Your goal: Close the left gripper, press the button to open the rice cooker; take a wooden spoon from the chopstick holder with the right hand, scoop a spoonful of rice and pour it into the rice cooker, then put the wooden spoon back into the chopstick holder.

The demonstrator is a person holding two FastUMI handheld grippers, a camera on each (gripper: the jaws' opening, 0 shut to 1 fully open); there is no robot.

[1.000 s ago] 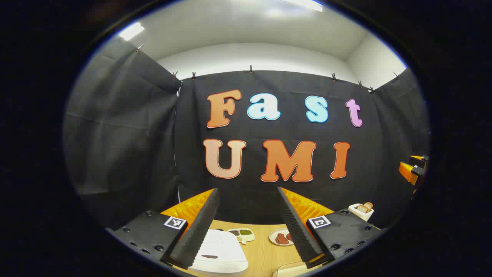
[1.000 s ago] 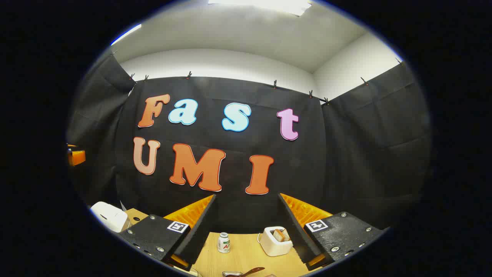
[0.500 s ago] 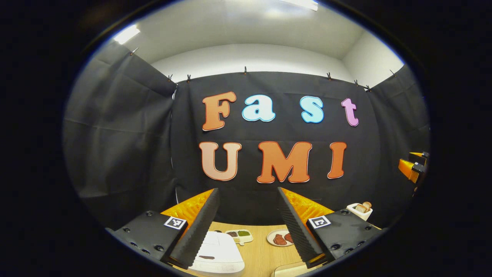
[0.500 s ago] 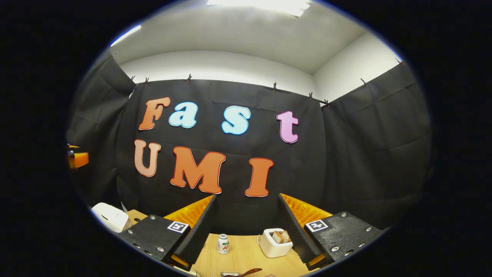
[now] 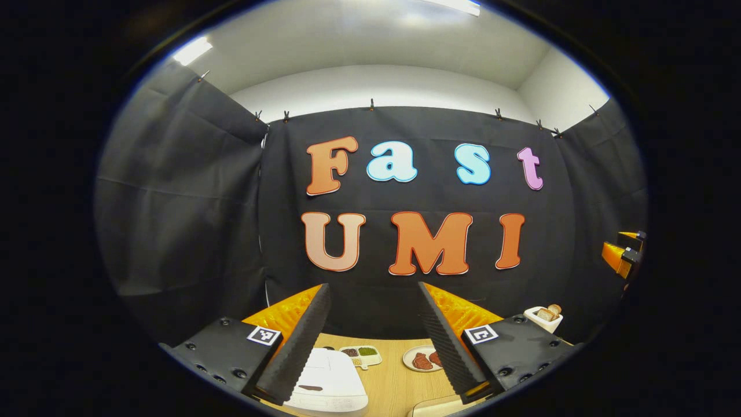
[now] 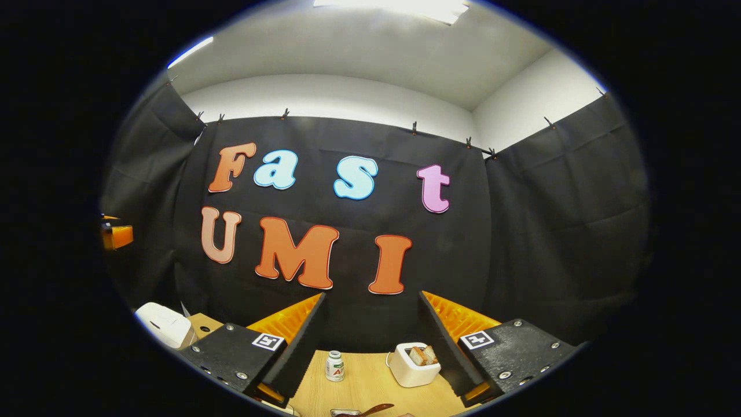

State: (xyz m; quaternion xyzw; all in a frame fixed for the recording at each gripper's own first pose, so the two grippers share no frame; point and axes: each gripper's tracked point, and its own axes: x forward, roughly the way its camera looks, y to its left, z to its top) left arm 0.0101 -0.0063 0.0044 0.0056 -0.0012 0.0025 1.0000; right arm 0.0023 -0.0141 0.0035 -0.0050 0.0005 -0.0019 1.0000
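Left gripper view: left gripper spread wide, nothing held, cooker just below its left finger, lid down. Right gripper view: right gripper also agape and empty, spoon low between its fingers, cooker far left. Risk: pressing with fingers apart, they straddle the button and the lid won't pop.

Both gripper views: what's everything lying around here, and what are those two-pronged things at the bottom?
Rice cooker: one, white, lid shut, near left of table.
Divided dish: one, pale, brown and green fillings, behind cooker.
Plate: one, pale, reddish-brown pieces, mid-table.
Toaster: one, white, bread inside, right side.
Small bottle: one, white, left of toaster.
Wooden spoon: one, brown, near edge.
Table: one, light wood.
Left claw: open, raised.
Right claw: open, raised.
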